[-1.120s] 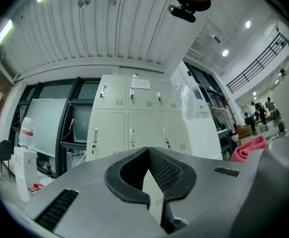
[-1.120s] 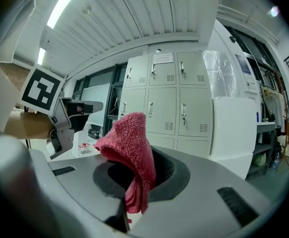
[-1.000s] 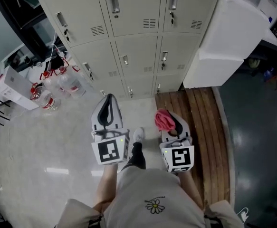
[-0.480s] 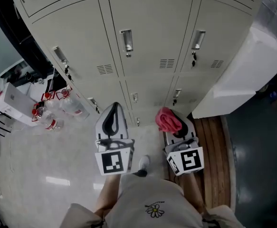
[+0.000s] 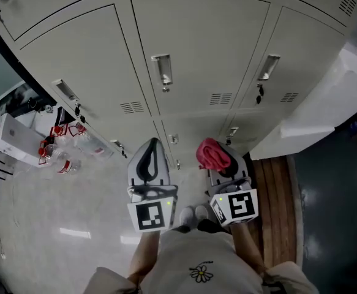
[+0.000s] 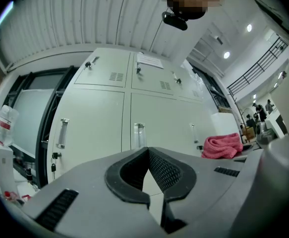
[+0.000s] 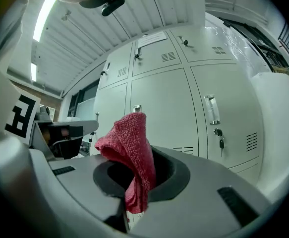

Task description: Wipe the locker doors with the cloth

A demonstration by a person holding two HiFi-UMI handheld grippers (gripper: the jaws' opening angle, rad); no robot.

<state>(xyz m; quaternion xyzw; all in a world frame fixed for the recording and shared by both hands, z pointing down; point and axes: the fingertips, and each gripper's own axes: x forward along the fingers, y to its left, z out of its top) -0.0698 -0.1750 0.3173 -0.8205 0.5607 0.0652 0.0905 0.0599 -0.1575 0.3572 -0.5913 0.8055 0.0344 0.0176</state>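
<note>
Fingers (image 7: 173, 176) of the right gripper (image 7: 134, 187) clamp the red cloth (image 7: 134, 148). The left gripper (image 6: 148, 157) beside it is pinched together, empty. Both face the locker doors (image 5: 202, 48).

A bank of pale grey steel lockers (image 5: 202, 48), each door with a chrome handle and a small vent grille, fills the far side of the room. A glossy, pale speckled floor (image 5: 49, 225) spreads across the near left, catching glints of the lamps. To the right runs a strip of brown wooden boards (image 5: 276, 207), then a dark green-grey floor (image 5: 337, 237). A large white box-shaped cabinet (image 5: 313, 103) stands beside the lockers' right end. At left, clear plastic bottles with red labels (image 5: 62, 163) cluster near a white box (image 5: 16, 141) and a black-framed window (image 6: 30, 113). Overhead, a white ribbed ceiling (image 6: 85, 19) carries a long strip light (image 7: 42, 16).
</note>
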